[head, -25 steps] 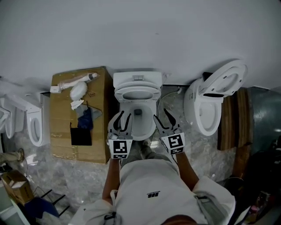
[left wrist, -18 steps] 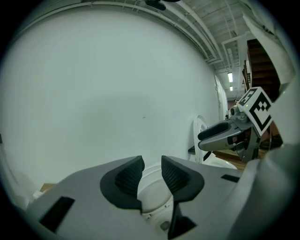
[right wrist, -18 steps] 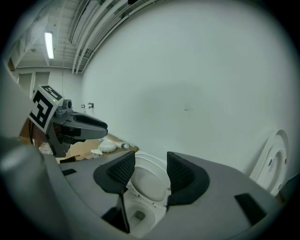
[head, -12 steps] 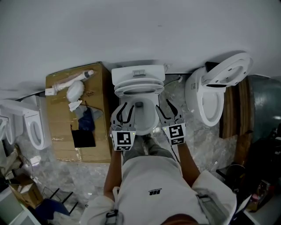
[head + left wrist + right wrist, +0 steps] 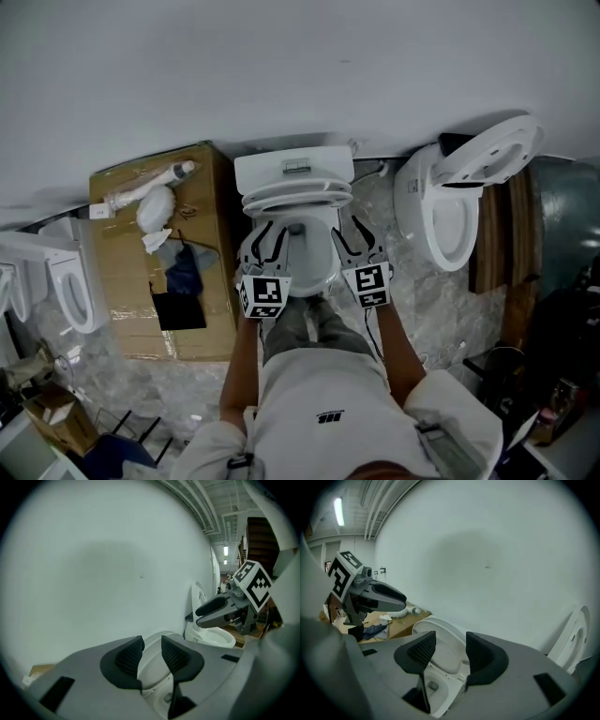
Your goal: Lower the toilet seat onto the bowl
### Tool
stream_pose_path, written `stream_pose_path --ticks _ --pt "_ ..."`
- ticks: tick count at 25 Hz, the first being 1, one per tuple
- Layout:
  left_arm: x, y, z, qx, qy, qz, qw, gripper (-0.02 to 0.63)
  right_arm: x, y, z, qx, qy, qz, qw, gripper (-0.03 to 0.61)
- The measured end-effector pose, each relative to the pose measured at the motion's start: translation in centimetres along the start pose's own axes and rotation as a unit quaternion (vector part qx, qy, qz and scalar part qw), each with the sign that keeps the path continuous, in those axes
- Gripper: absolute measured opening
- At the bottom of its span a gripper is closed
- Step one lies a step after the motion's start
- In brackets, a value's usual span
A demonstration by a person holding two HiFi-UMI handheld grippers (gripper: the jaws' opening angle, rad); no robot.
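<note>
The left gripper (image 5: pixel 152 641) has its jaws drawn in as close as they go, with only a thin slit between the ribbed pads, and it grips nothing. The right gripper (image 5: pixel 451 637) shows a slightly wider gap between its pads, and nothing is clamped there either. Both are held side by side, pointing forward and down, with the bowl (image 5: pixel 317 267) lying between them: it is just to the right of the left gripper and just to the left of the right one. The seat (image 5: pixel 295 202) is just ahead of both sets of tips. It is raised off the bowl and leans back toward the tank (image 5: pixel 292 171) beyond it. Each gripper view shows the seat through the gap between the pads, past the tips and not between them. Whether either gripper touches the seat cannot be told. A box (image 5: pixel 131 281) with loose items on top sits off to the left of the left gripper. A second toilet (image 5: pixel 427 234) stands well off to the right of the right gripper. A plain wall (image 5: pixel 300 66) rises ahead of both.
</note>
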State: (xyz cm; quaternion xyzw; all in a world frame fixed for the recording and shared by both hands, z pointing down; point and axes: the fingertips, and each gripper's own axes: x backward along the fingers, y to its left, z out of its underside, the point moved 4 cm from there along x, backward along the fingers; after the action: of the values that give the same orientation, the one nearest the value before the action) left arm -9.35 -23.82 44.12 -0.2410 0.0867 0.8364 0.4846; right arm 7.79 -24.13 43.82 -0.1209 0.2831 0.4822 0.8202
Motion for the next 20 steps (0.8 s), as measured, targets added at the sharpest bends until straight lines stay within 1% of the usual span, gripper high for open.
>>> stream_pose_path --ticks 4,8,13,17,20 --pt "-1.6 0.4 1.1 -0.004 0.013 0.012 0.9998 0.14 -1.4 0.0 0.6 0.006 0.01 0.004 1.0 0.206" --pt "-3.4 0.9 1.7 -0.017 0.021 0.022 0.9994 0.14 -3.2 -0.5 0.6 0.017 0.012 0.006 1.0 0.206" --pt "-5.7 1.3 2.5 -0.031 0.03 0.029 0.9987 0.14 -6.1 -1.0 0.6 0.052 0.0 -0.007 0.999 0.206" --pt "-7.0 1.6 3.0 -0.045 0.035 0.033 0.9978 0.14 -7.7 -1.2 0.7 0.071 0.013 -0.007 0.997 0.206" --pt "-7.9 1.9 3.3 -0.054 0.04 0.032 0.9972 0.147 -8.9 -1.3 1.0 0.09 0.014 -0.014 0.996 0.209"
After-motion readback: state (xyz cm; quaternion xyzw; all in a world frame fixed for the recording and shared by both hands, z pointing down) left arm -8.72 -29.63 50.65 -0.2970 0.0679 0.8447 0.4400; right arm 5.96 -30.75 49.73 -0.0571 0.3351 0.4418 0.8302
